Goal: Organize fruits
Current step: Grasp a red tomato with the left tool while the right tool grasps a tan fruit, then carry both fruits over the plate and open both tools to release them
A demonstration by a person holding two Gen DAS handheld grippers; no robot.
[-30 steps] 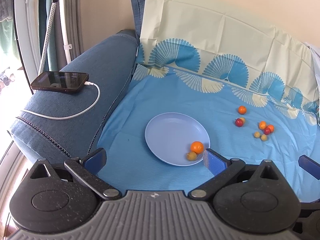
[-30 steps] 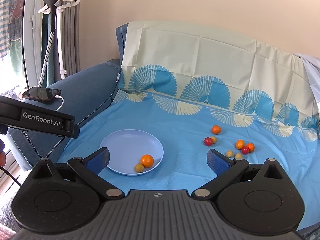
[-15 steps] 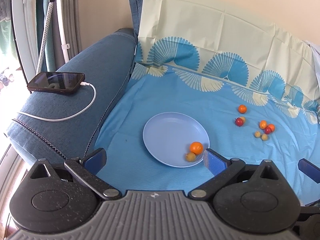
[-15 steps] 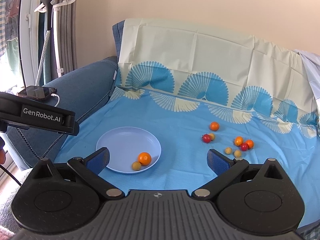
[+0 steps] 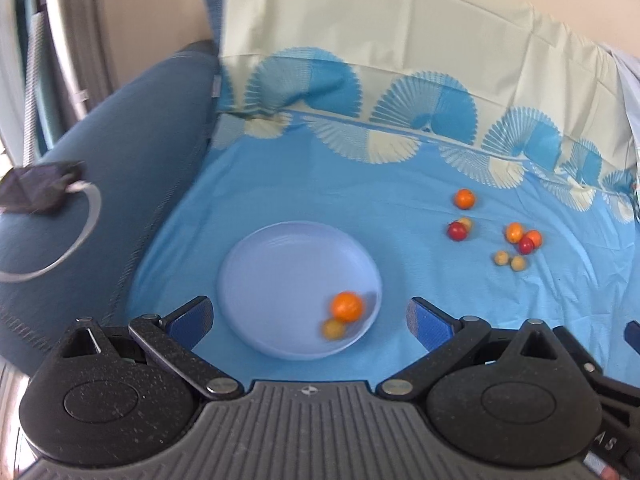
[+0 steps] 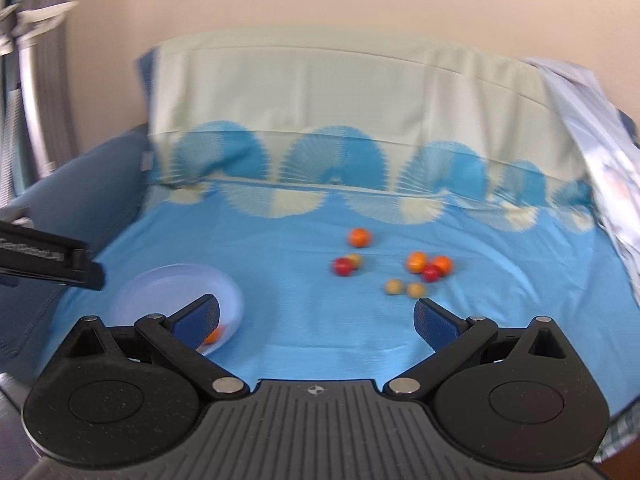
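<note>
A pale blue plate (image 5: pixel 280 264) lies on the blue sheet and holds an orange fruit (image 5: pixel 346 306) and a small yellow fruit (image 5: pixel 334 329). Several loose fruits lie to its right: an orange one (image 5: pixel 464 199), a red one (image 5: pixel 457 231), an orange-and-red cluster (image 5: pixel 524 238) and two small yellow ones (image 5: pixel 509 261). My left gripper (image 5: pixel 310 318) is open and empty, just before the plate. My right gripper (image 6: pixel 318 316) is open and empty, facing the loose fruits (image 6: pixel 424 266); the plate (image 6: pixel 168 292) is at its left, partly behind one finger.
A blue sofa armrest (image 5: pixel 92 168) at the left carries a dark phone (image 5: pixel 40 192) on a white cable. A patterned sheet covers the backrest (image 5: pixel 400 52). The left gripper's body (image 6: pixel 44 256) juts into the right wrist view.
Both views have swung to the right and are blurred. The right gripper has moved toward the loose fruits, so the plate has slid left behind its finger. No fruit has moved.
</note>
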